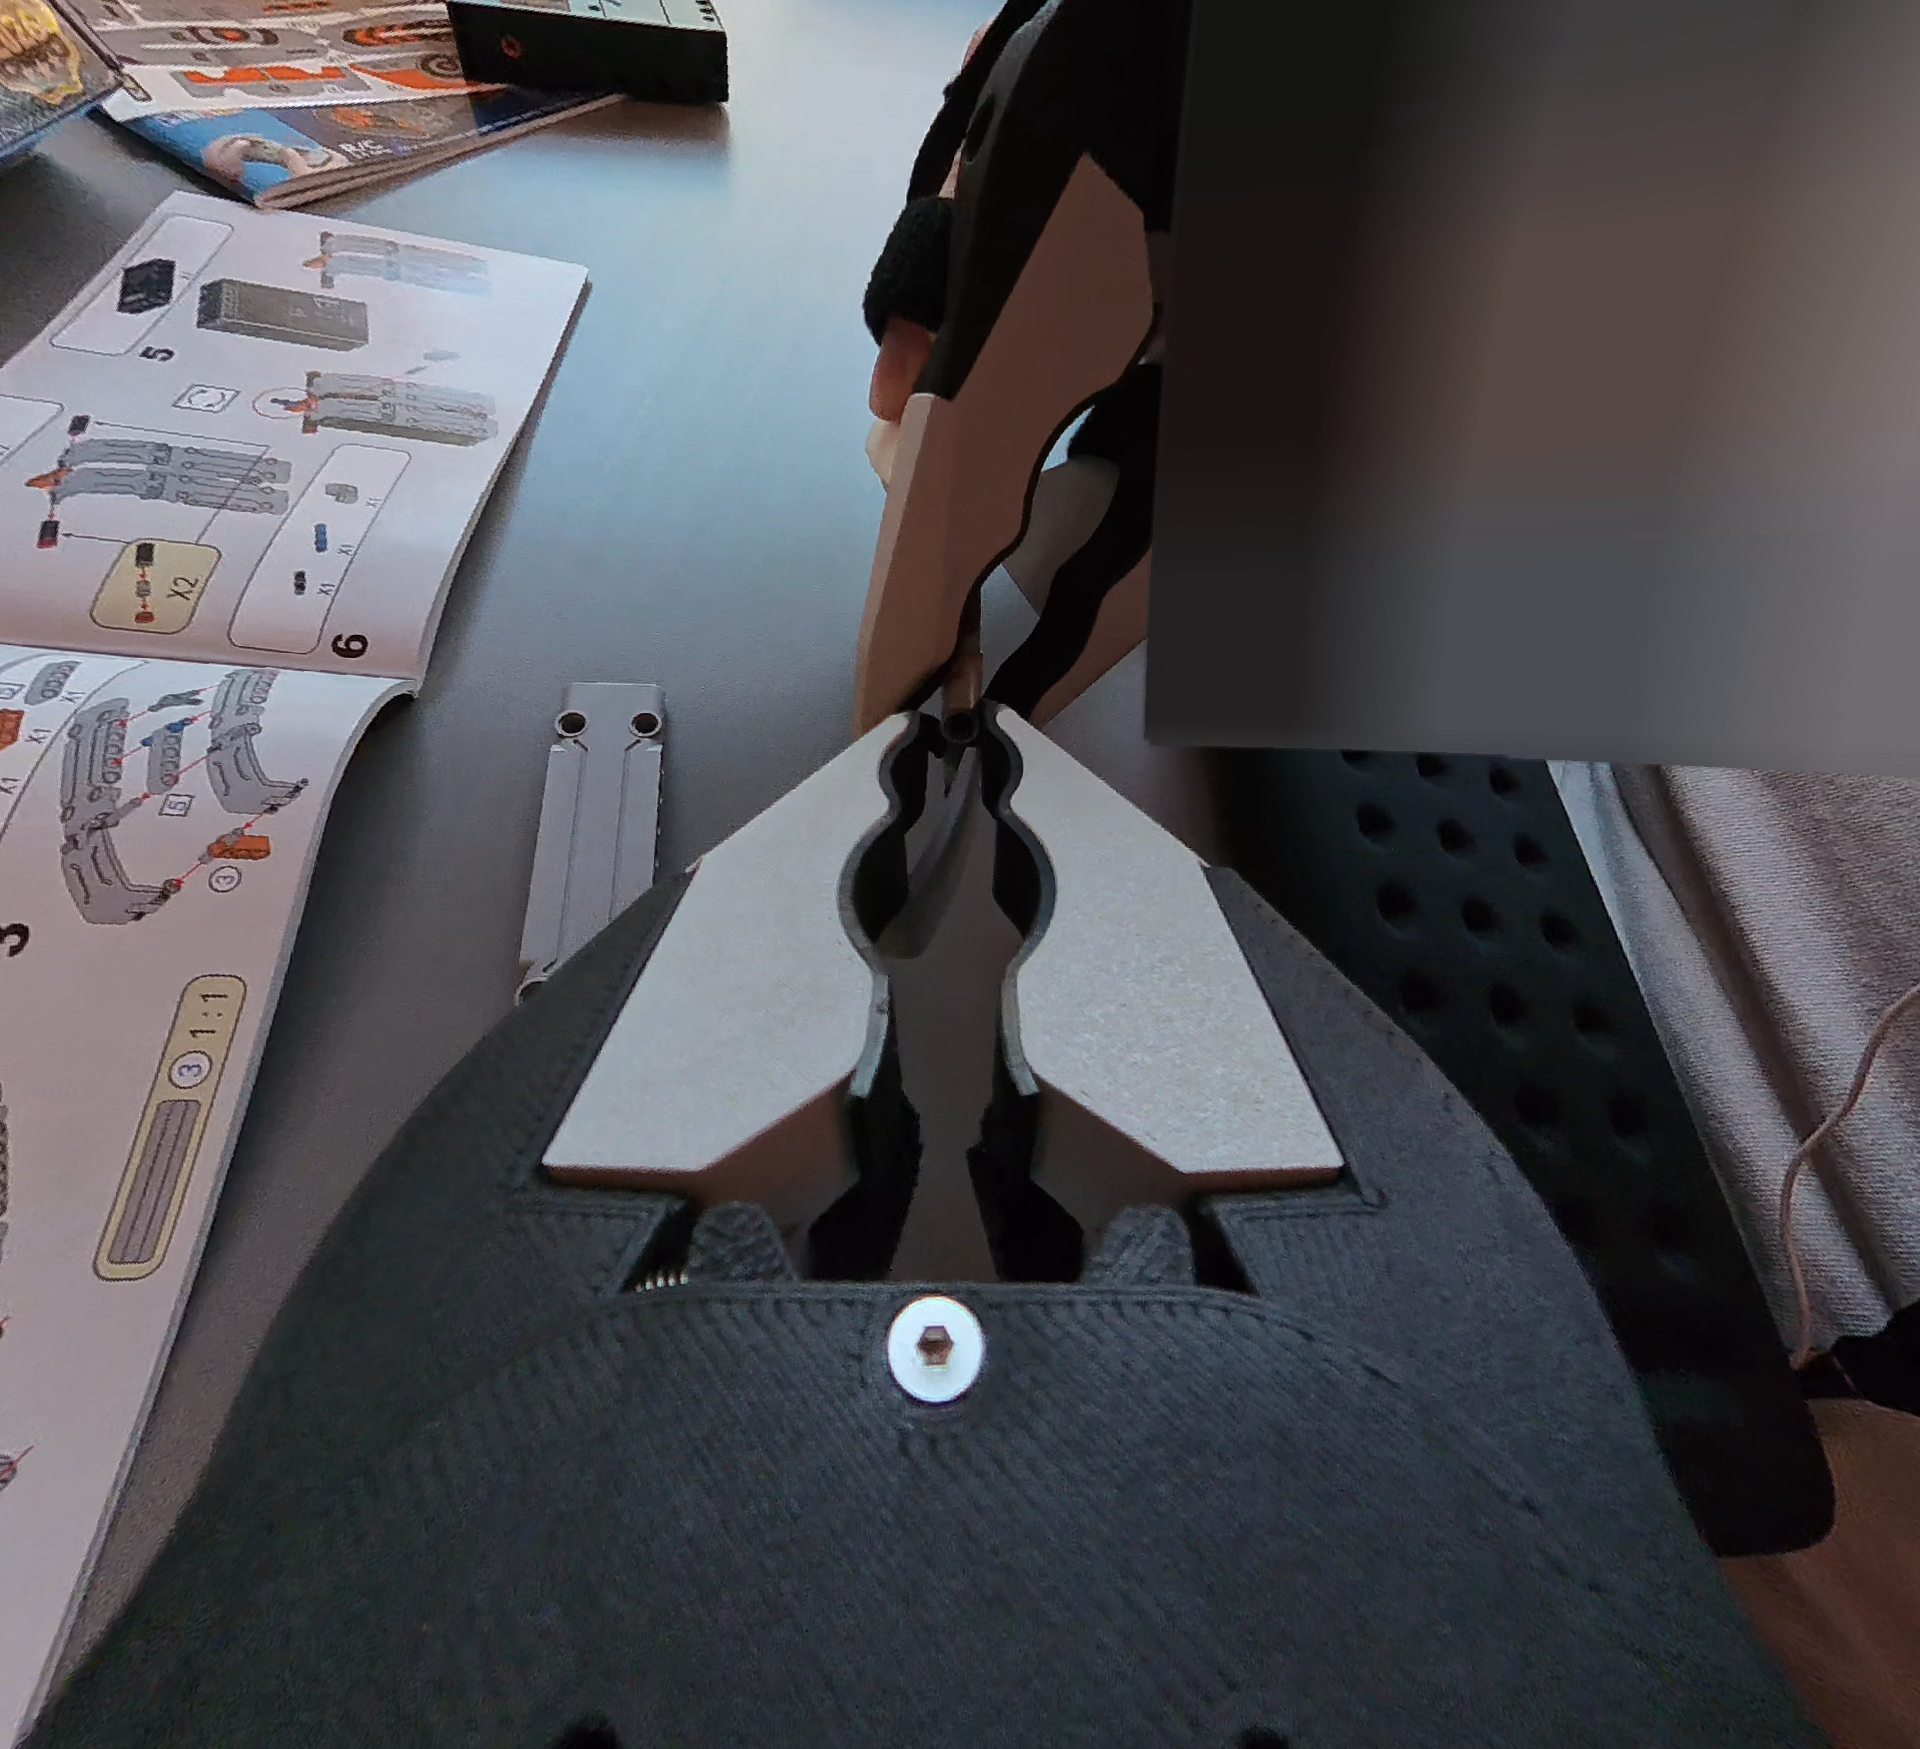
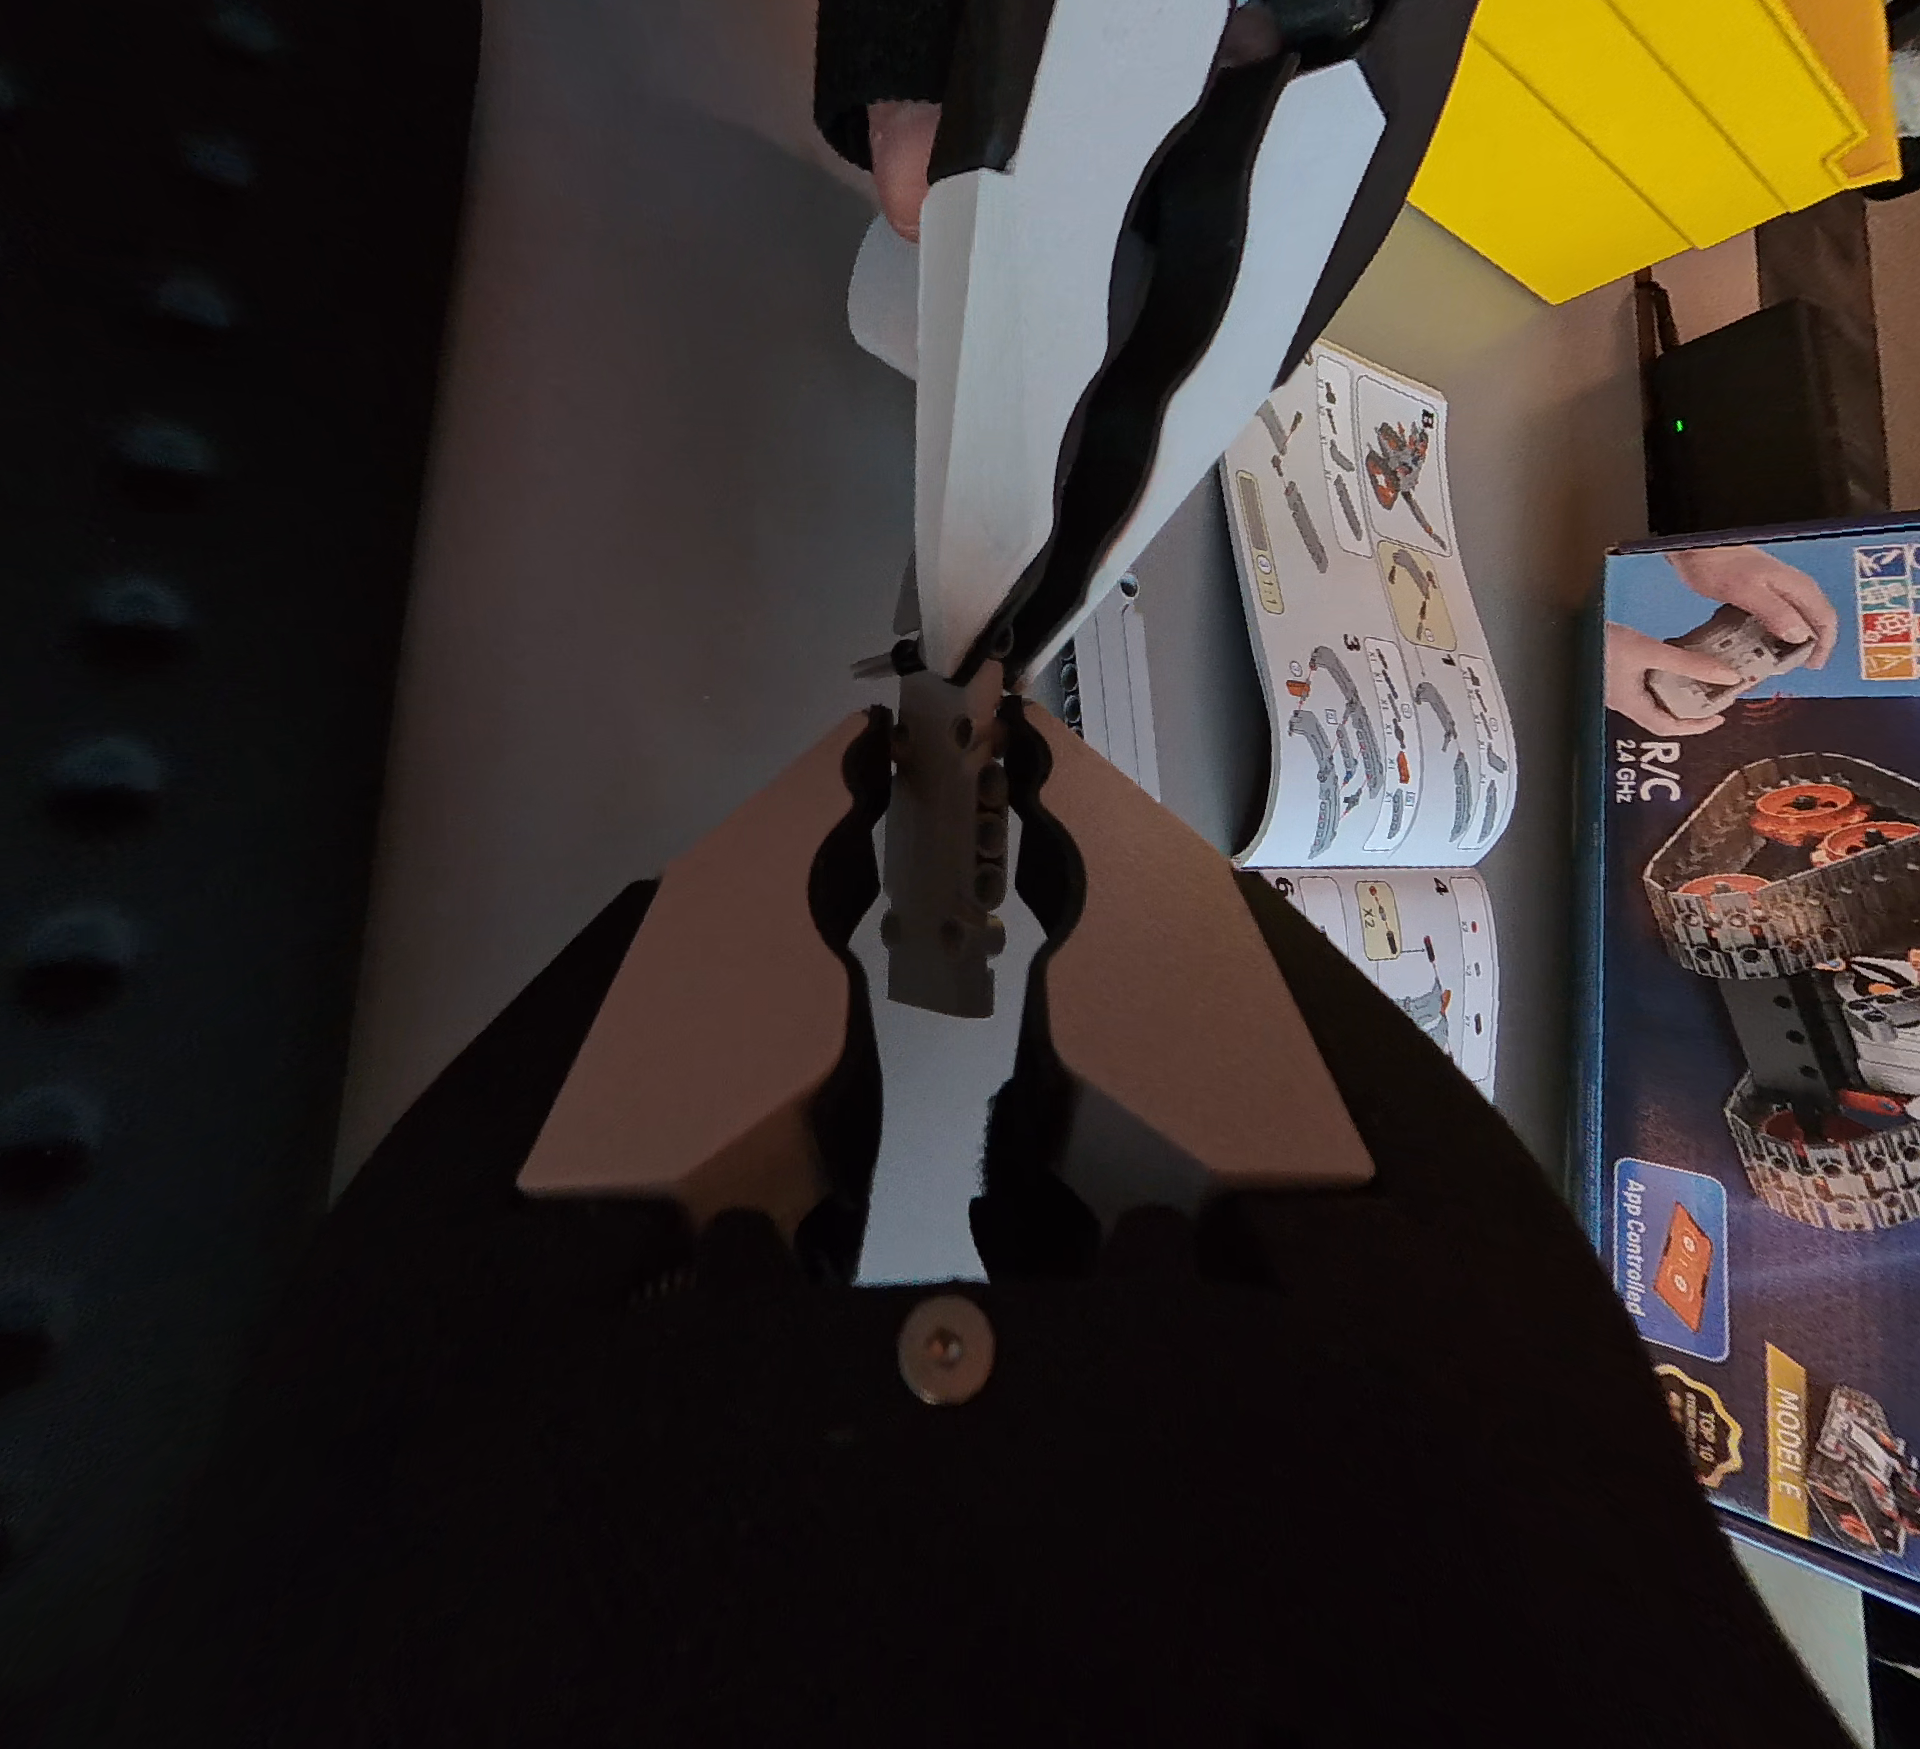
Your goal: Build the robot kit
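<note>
My left gripper (image 1: pixel 958 728) is shut on a small black pin (image 1: pixel 961 725) at its fingertips. My right gripper (image 2: pixel 945 712) is shut on a grey beam with holes (image 2: pixel 940 868), held lengthwise between its fingers. The two grippers meet tip to tip above the dark table (image 1: pixel 748 411). In the left wrist view the right gripper (image 1: pixel 961 676) comes down from above. In the right wrist view the left gripper (image 2: pixel 982 650) comes in from the top, and its pin (image 2: pixel 906 657) touches the beam's far end. A hand with a black finger sleeve (image 2: pixel 883 16) holds the left gripper.
An open instruction booklet (image 1: pixel 260 556) lies at the left, with a loose grey beam (image 1: pixel 608 826) beside it. A black battery box (image 1: pixel 582 26) rests on another booklet behind. A yellow bin (image 2: pixel 1621 89), a blue product box (image 2: pixel 1766 972) and a black perforated chair part (image 1: pixel 1455 920) are nearby. Left and right tips are no more than a few centimetres apart.
</note>
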`<state>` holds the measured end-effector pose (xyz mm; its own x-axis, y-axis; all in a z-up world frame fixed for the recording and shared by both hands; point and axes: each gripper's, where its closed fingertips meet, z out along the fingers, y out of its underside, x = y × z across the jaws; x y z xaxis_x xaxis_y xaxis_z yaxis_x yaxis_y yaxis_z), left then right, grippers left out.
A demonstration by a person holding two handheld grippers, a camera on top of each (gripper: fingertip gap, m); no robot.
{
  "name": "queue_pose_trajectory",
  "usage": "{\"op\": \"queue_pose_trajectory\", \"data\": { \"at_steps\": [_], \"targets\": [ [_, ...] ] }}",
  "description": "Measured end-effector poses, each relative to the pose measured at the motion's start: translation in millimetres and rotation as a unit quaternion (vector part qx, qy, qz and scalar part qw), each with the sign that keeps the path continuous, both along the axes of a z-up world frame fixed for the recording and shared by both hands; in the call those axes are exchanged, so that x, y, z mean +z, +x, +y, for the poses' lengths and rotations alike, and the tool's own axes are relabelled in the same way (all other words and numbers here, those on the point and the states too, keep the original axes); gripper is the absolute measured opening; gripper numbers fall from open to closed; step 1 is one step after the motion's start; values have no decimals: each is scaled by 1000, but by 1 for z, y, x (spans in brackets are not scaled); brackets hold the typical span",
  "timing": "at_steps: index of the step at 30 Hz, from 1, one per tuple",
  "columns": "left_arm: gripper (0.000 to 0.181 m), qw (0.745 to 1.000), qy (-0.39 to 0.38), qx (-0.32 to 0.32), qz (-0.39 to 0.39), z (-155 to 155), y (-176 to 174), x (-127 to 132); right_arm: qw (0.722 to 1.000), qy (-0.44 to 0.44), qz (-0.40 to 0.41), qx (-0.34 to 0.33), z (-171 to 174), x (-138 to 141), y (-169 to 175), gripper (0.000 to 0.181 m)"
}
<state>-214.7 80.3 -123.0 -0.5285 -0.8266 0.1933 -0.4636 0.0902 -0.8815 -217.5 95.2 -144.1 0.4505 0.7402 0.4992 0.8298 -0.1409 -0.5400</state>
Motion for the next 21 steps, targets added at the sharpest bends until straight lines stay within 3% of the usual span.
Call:
{"op": "queue_pose_trajectory", "data": {
  "at_steps": [8,11,16,21],
  "targets": [
    [7,1000,22,-3,5,-1,0,-4,1000,-16,16,6,0,-5,1,21],
    [7,1000,28,2,4,0,1,-5,1000,1,-12,7,1,-6,3,20],
    [8,999,48,6,-22,0,2,1,999,31,-23,3,2,5,11,8],
    [8,999,32,-3,-26,-3,-1,6,1000,10,20,12,-2,8,7,8]
  ]
}}
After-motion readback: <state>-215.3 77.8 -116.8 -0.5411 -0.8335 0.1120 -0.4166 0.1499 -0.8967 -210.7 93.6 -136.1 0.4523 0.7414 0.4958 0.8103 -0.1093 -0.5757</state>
